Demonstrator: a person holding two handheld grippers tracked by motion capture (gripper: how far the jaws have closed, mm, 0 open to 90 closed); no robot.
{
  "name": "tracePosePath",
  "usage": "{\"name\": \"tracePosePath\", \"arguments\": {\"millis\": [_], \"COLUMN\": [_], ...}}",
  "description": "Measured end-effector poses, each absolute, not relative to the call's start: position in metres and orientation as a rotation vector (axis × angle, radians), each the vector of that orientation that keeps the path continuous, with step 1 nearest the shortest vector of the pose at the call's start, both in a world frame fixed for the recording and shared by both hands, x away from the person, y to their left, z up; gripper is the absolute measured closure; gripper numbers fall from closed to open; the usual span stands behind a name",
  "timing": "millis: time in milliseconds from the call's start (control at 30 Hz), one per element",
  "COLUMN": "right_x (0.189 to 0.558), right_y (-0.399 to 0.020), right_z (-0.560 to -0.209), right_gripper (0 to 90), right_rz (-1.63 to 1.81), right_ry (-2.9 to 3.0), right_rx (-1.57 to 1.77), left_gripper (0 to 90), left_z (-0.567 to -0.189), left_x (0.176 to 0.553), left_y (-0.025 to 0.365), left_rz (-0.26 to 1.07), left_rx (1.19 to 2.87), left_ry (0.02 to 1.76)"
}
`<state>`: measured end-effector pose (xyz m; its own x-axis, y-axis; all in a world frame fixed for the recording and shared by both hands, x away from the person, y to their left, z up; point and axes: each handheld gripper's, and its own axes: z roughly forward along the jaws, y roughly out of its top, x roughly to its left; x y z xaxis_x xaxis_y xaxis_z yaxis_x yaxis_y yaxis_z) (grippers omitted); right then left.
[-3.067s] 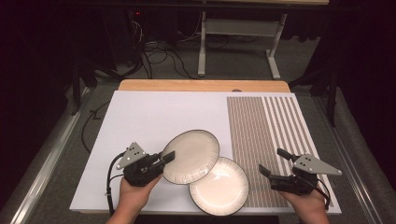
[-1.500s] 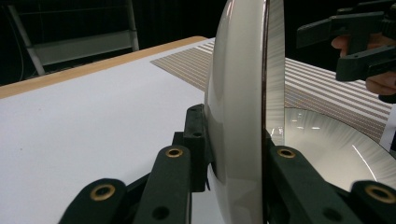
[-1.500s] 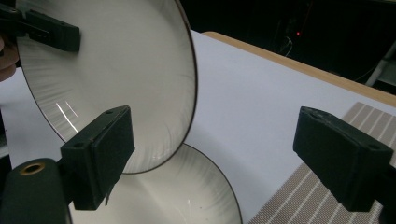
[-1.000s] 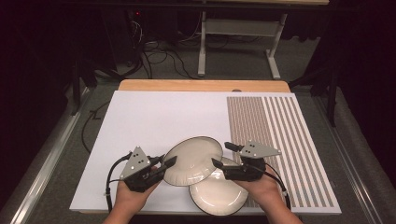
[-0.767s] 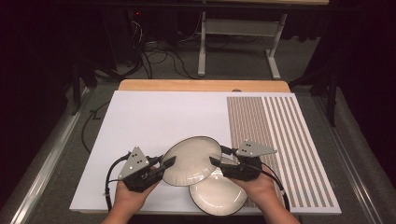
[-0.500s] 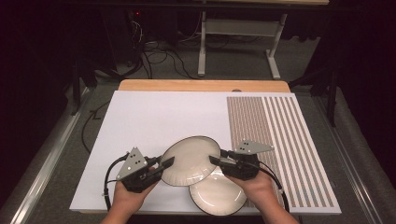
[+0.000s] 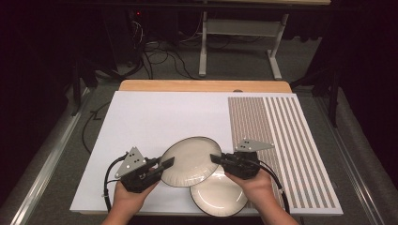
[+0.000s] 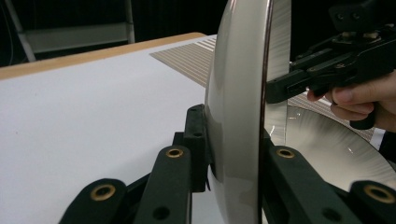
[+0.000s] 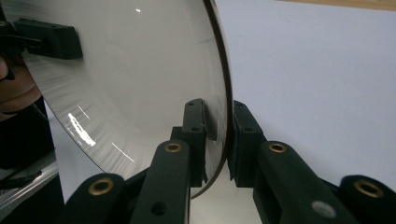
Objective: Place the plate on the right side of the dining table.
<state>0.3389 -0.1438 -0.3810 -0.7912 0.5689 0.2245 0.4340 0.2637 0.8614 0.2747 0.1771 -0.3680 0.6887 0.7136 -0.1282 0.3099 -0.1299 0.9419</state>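
Note:
Two cream plates with dark rims sit near the front of the table. The upper plate (image 7: 191,161) overlaps the lower plate (image 7: 219,194), which lies flat on the white sheet. My left gripper (image 7: 165,165) is shut on the upper plate's left rim. In the left gripper view this plate (image 8: 236,93) stands edge-on between the jaws of the left gripper (image 8: 231,135). My right gripper (image 7: 216,158) grips the opposite rim. In the right gripper view the plate (image 9: 140,70) runs between the two jaws of the right gripper (image 9: 218,112), which are shut on its edge.
A white sheet (image 7: 164,117) covers the table, with a brown-striped mat (image 7: 277,136) on its right side. A wooden table edge (image 7: 202,86) runs along the back. Beyond it are cables and a metal stand on the floor.
My right gripper has come in from the table's right side to the upper plate's right rim and closed on it. The left gripper has kept its hold and barely moved.

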Motion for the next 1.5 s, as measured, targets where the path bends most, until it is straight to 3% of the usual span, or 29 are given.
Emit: {"name": "tracePosePath", "arguments": {"millis": [400,900,1500], "right_x": [0.327,0.327,0.326], "right_y": [-0.158,-0.203,-0.256], "right_z": [-0.366,-0.346,-0.352], "right_gripper": [84.6,85.4,85.7], "right_rz": [1.609,1.551,1.525], "right_ry": [2.329,2.25,2.155], "right_rx": [0.929,0.955,1.067], "left_gripper": [77.7,77.4,76.9], "left_z": [-0.356,-0.343,-0.343], "left_x": [0.278,0.308,0.337], "left_y": [0.169,0.128,0.076], "left_rz": [0.379,0.314,0.261], "left_rx": [1.72,1.734,1.842], "left_ry": [0.817,0.765,0.737]}}
